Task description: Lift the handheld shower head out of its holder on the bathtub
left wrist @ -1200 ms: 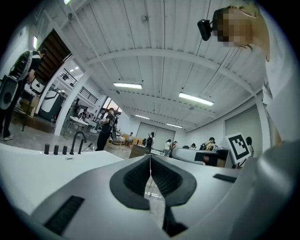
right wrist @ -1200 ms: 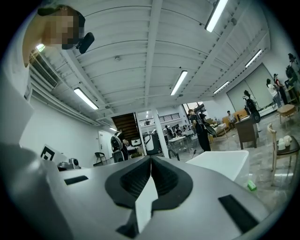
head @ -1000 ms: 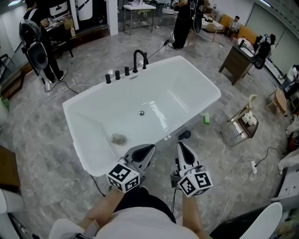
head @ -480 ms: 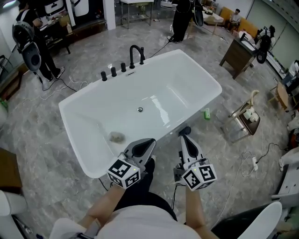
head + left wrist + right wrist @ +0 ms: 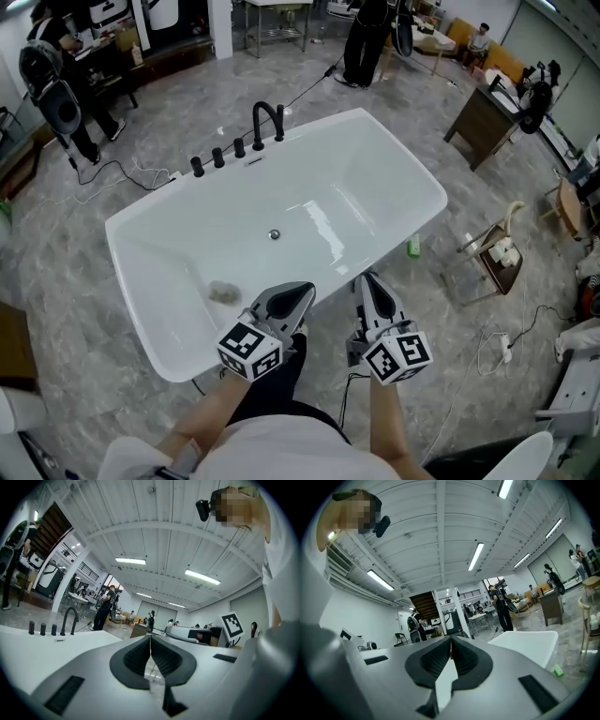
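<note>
Grey marbled floor (image 5: 75,309) surrounds a white freestanding bathtub (image 5: 375,169). The black handheld shower head (image 5: 197,167), probably the end post by the black arched faucet (image 5: 265,120) on its far rim, is well apart from the left gripper (image 5: 305,292) and right gripper (image 5: 366,281), both closed and empty. It is likely rigid and slick, so pinch its stem; the left gripper view shows it in profile, while the right gripper view misses it.

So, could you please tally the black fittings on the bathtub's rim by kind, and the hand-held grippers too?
Short black posts: 3
Arched black spout: 1
Hand-held grippers, left and right: 2
Total: 6
</note>
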A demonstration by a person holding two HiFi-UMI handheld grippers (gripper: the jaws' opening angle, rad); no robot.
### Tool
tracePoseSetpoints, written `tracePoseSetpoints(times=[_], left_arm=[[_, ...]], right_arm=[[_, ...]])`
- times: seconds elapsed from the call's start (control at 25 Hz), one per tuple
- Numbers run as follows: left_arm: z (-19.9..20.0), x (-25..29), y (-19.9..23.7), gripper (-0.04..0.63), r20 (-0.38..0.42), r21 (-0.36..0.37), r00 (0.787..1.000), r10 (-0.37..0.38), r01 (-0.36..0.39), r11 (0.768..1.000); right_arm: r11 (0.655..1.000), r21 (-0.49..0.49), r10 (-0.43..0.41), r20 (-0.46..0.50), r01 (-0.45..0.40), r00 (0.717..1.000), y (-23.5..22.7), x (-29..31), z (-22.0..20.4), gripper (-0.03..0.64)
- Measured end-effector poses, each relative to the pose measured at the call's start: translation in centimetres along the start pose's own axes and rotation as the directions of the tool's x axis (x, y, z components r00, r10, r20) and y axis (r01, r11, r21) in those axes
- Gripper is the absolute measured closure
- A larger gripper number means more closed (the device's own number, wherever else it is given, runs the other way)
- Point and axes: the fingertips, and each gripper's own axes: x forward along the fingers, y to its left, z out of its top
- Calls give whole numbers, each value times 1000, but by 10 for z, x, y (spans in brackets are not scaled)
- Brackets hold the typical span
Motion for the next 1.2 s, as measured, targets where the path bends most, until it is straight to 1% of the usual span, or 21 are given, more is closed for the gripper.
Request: tracePoseSetpoints(times=[0.28,0.52,0.76,0.96,1.08,1.2], left_arm=[[20,72,53,584,9,-11,1000,22,-22,1000],[40,127,97,584,15,-1,999,46,-46,999],[51,164,139,584,18,11,996,85,-85,996],[62,195,171,584,25,48,993,115,-116,992],[74,215,191,584,32,69,989,146,-148,987],[85,235,210,584,48,83,982,182,-186,979]], right_arm=[[999,-4,39,-9,-40,999,-54,75,19,599],[995,-9,97,-24,-97,995,-90,139,34,600],[985,-23,168,-30,-169,985,-111,190,43,598],[979,-34,201,-38,-202,979,-130,230,50,598],[974,-37,223,-48,-225,974,-140,254,56,599],[962,-48,264,-65,-267,962,-152,281,62,598]])
